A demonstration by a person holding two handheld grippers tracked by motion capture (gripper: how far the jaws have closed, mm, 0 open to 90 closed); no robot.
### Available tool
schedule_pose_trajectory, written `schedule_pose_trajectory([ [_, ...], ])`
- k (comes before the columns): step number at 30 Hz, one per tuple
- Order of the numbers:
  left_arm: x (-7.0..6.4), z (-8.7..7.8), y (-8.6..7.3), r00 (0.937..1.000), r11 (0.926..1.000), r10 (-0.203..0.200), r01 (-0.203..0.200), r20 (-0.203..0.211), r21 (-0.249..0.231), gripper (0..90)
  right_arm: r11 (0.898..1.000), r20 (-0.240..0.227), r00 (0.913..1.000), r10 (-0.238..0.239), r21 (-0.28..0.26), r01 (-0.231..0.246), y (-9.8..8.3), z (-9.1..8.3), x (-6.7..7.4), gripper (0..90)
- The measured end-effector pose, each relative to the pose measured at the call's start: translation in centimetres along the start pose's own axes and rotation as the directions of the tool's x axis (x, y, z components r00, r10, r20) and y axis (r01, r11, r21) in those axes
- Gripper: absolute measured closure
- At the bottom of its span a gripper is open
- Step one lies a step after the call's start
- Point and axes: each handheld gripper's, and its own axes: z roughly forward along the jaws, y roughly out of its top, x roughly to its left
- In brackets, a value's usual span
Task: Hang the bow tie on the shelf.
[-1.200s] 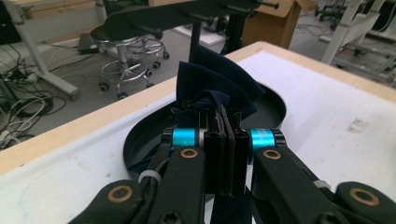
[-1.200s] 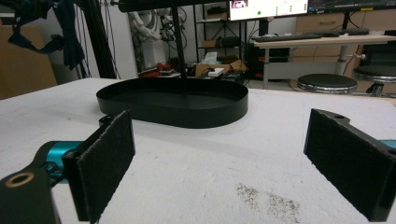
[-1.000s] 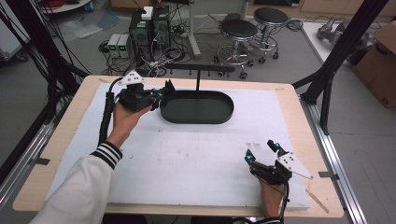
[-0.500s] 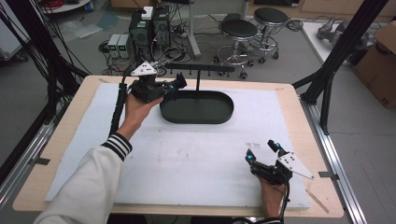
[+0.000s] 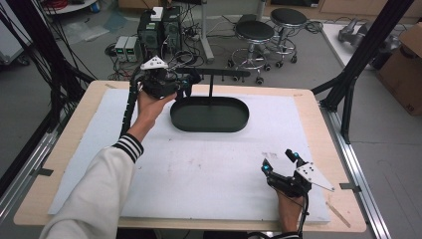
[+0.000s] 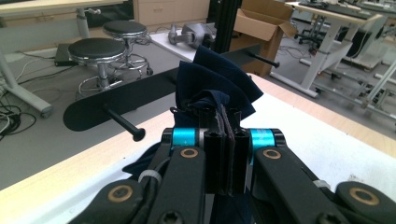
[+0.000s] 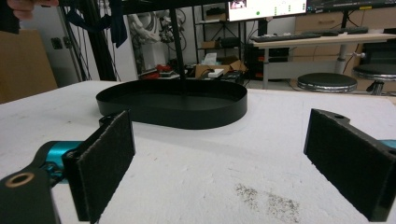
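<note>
A person's left hand holds my left gripper (image 5: 191,79) above the table's far edge, just left of a black rack bar (image 5: 226,73) with pegs. In the left gripper view the left gripper (image 6: 223,122) is shut on a dark navy cloth (image 6: 215,86), which bunches up past the jaw tips, with the rack bar (image 6: 116,102) and a peg (image 6: 122,125) right behind it. The bar stands on a post rising from a black oval tray (image 5: 209,128). My right gripper (image 5: 281,162) rests on the white board at the near right, open with nothing in it, its pads (image 7: 106,163) wide apart.
The white foam board (image 5: 199,169) covers most of the wooden table (image 5: 318,107). The tray (image 7: 187,114) lies straight ahead in the right gripper view. Stools (image 5: 254,32), computer boxes (image 5: 149,30) and a black frame post (image 5: 356,64) stand beyond the table.
The left hand has carried its gripper up and to the right, from beside the tray's left end to the left end of the rack bar. The right gripper has stayed put.
</note>
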Motion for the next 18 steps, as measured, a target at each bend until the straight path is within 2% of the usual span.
schedule_pose_trajectory([
  [3,0.2,0.2,-0.1,1.0,0.9999,0.005,-0.005,-0.007,0.013,88.0,1.0,0.001,1.0,-0.001,-0.005,0.001,0.0,0.0,-0.1,7.8],
  [8,0.9,0.6,-0.2,0.9995,0.9997,-0.023,0.023,-0.021,0.006,88.0,1.0,0.0,1.0,0.007,-0.001,-0.007,0.0,0.0,0.0,7.8],
  [14,1.7,0.9,-0.1,0.9984,0.9998,-0.021,0.021,-0.053,0.001,88.0,1.0,0.0,1.0,0.001,-0.003,-0.001,0.0,0.0,-0.1,7.8],
  [18,2.2,0.9,-0.2,0.9969,0.9991,-0.041,0.041,-0.068,-0.014,88.0,1.0,0.001,1.0,-0.001,-0.006,0.001,0.0,0.0,-0.1,7.8],
])
